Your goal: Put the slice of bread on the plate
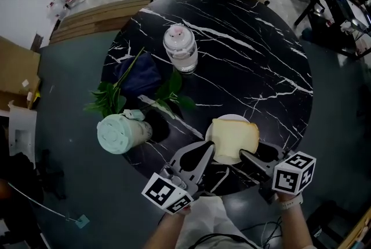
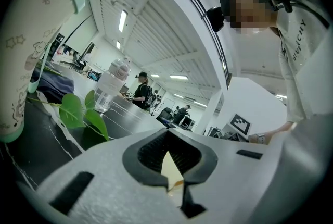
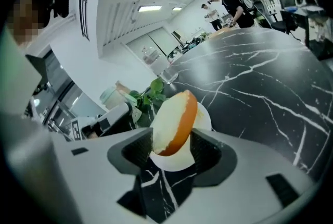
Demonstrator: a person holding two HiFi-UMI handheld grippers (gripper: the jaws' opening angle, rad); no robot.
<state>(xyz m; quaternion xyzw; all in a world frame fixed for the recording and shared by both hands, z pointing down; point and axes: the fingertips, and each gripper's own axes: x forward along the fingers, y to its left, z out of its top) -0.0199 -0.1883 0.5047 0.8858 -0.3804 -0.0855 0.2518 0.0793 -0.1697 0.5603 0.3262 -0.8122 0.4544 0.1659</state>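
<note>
A slice of bread [image 1: 235, 136] with an orange-brown crust lies on a small white plate [image 1: 231, 118] at the near edge of the round black marble table [image 1: 255, 57]. In the right gripper view the bread [image 3: 174, 121] stands tilted between the jaws of my right gripper [image 3: 171, 145], over the plate [image 3: 206, 117]; the pads stand wide and do not squeeze it. My right gripper [image 1: 255, 153] comes in from the bread's near right. My left gripper [image 1: 210, 147] is shut, its tips at the bread's near left edge. Between its pads [image 2: 166, 134] a cream sliver of bread [image 2: 169, 168] shows.
A mint-green lidded cup [image 1: 119, 133] lies on its side at the table's left edge. Behind it lie a leafy sprig [image 1: 110, 97] and a dark blue cloth [image 1: 139, 74]. A clear water bottle [image 1: 181, 48] stands mid-table. People stand far off in the room.
</note>
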